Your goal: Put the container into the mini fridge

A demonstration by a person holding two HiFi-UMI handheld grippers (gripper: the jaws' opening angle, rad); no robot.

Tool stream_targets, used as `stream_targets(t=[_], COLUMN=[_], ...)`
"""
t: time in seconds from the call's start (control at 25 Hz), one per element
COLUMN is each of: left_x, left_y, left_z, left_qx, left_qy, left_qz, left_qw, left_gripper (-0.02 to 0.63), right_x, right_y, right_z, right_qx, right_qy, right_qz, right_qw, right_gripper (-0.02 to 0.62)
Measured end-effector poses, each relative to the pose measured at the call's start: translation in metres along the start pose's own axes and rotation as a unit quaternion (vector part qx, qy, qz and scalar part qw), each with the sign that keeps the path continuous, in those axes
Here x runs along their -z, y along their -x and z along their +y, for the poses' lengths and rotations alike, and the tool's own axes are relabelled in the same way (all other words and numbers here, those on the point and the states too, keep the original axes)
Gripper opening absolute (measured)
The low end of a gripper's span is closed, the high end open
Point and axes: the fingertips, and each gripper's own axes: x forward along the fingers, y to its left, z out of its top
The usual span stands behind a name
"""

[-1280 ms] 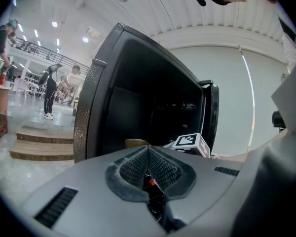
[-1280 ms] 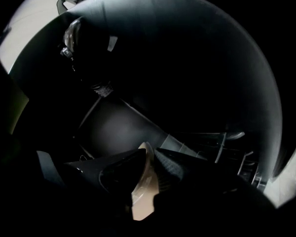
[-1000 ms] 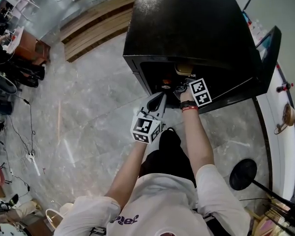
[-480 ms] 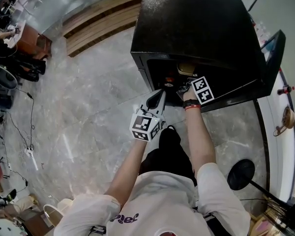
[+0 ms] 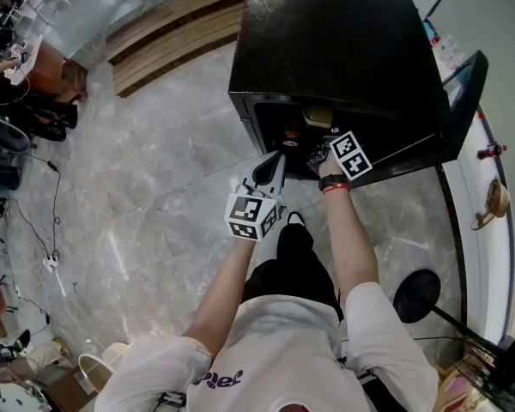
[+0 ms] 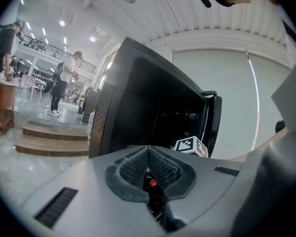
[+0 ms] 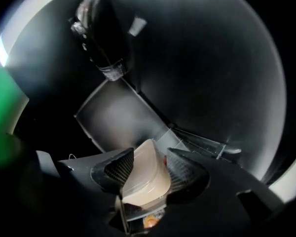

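Note:
The black mini fridge [image 5: 343, 50] stands with its door [image 5: 463, 101] swung open to the right. My right gripper [image 5: 315, 149] reaches into the opening. In the right gripper view a pale beige lidded container [image 7: 145, 177] lies between the jaws of the right gripper [image 7: 149, 164]. These have just been opening: the right pad [image 7: 185, 172] stands off the container, which rests against the left pad [image 7: 116, 169]. My left gripper [image 5: 270, 166] hovers just outside the fridge [image 6: 138, 98]. In its own view the left gripper [image 6: 148, 154] is shut with nothing in it.
Inside the fridge are a grey shelf panel [image 7: 118, 117] and a dark bottle-like object [image 7: 101, 33] up on the left. A black round stand base [image 5: 416, 296] and a white counter [image 5: 489, 230] sit to the right. Wooden steps [image 5: 172, 33] lie behind.
Both grippers have edged slightly up toward the fridge opening. The right one stays in the mouth of the fridge.

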Motion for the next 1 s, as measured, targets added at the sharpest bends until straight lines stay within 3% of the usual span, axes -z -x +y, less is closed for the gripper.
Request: stream_targets(t=[0.44,0.68,1.0], left_x=[-0.047,-0.067,-0.089], left_y=[0.040,0.067,0.086], left_z=[-0.030,-0.043,-0.066], left_qx=[-0.014,-0.030,-0.041], left_qy=[0.007,0.001,-0.009], left_qz=[0.018,0.033,0.048], left_qw=[0.9997,0.9990,0.9980], left_gripper=[0.020,0.020,0.020], right_x=[-0.030,-0.035,-0.050], right_y=[0.071,0.118,0.168], right_z=[0.048,0.066,0.084], right_qx=[-0.025,-0.044,-0.073], right_qy=[0.073,0.075,0.117], right_qz=[0.041,0.067,0.103], right_qw=[0.996,0.994,0.985], right_gripper=[0.199,0.176,0.172])
